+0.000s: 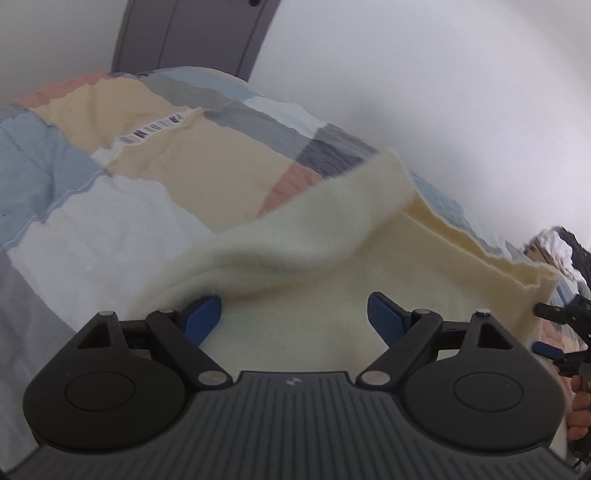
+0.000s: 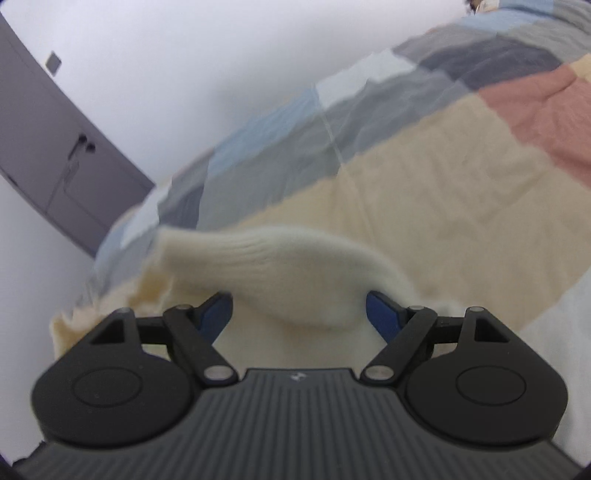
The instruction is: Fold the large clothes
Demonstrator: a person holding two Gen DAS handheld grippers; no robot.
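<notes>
Bright, soft daylight, no hard shadows, no glare. Cream cloth (image 1: 295,240) and bed cover (image 2: 406,166) smeared, blurry. Edges bend round, corners dark.

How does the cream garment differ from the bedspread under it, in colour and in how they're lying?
The cream garment is one plain pale colour; the bedspread is a patchwork of blue, grey, tan, white and pink blocks. The garment is rumpled, with a fold standing up off the bed; the bedspread lies spread out, only lightly wrinkled. The garment covers a small part; the bedspread spans the bed. Both are soft fabric.

Garment (image 1: 295,258) on bed (image 1: 92,221), door (image 1: 192,33) behind bed.
</notes>
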